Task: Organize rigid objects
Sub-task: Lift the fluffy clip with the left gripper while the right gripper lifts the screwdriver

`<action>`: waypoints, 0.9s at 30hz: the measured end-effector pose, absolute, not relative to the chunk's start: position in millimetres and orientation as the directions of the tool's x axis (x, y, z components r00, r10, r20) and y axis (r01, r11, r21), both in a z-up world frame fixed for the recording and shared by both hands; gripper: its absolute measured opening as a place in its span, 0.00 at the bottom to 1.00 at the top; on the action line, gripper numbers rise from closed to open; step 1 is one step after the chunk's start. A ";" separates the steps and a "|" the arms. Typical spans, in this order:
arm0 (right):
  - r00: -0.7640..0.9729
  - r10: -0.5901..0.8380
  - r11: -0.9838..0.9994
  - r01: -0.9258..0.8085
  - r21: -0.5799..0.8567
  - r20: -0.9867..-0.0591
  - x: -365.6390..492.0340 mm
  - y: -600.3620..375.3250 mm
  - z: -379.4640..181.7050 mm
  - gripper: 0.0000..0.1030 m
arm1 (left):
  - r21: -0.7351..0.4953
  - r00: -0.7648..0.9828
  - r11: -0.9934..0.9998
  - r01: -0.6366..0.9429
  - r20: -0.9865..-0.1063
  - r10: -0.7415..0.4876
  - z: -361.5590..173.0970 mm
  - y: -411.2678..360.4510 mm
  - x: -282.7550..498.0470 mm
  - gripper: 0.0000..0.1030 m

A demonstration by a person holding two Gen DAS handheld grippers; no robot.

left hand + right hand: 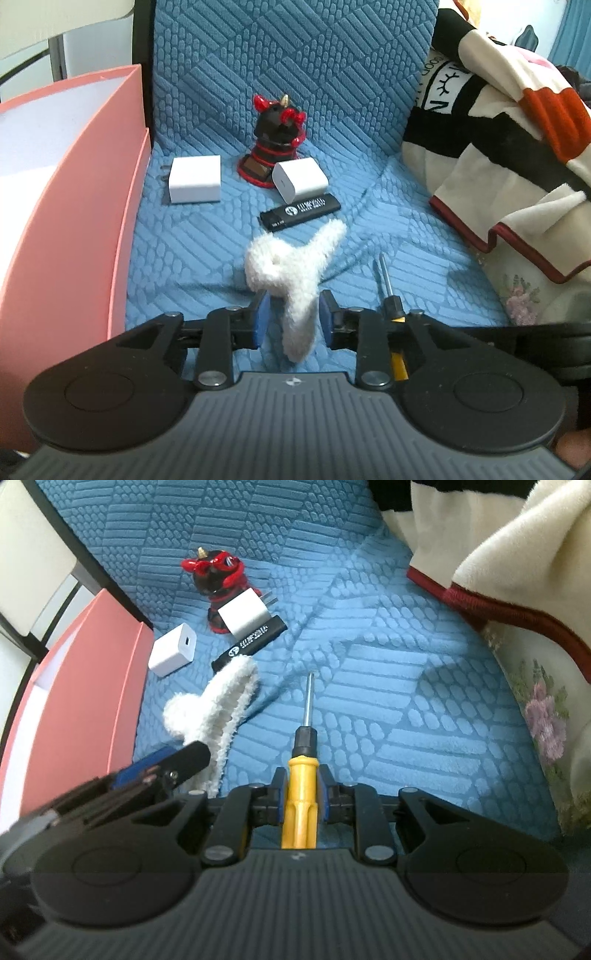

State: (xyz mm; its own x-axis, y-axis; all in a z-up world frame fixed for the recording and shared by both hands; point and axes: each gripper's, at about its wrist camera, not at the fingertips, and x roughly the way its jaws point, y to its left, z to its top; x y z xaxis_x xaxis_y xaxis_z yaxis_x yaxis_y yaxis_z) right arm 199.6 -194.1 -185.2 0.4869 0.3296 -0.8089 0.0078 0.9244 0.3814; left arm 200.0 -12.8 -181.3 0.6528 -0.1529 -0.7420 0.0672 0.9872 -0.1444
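Left wrist view: the left gripper (290,319) has its blue pads (261,320) parted a little, with a white fuzzy fabric piece (291,273) lying between them; a gap shows on each side, so the pads do not press on it. Beyond the jaws lie a black lighter (300,212), two white chargers (194,178) (300,180) and a black-and-red figurine (275,138), all on the blue quilted cover (207,236). A pink box (74,206) stands to the left of the jaws.

Right wrist view: the right gripper (302,794) is clamped on the yellow handle of a screwdriver (301,775), whose metal shaft points straight ahead from the jaws (its tip close to the cover, contact unclear). A cream blanket (517,542) lies ahead to the right.
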 end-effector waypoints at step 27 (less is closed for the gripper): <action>0.530 0.234 0.966 -0.032 0.256 -0.815 212.5 -183.6 -187.1 0.20 | -0.072 0.667 0.992 0.107 -0.734 -0.125 -205.2 -17.1 244.4 0.49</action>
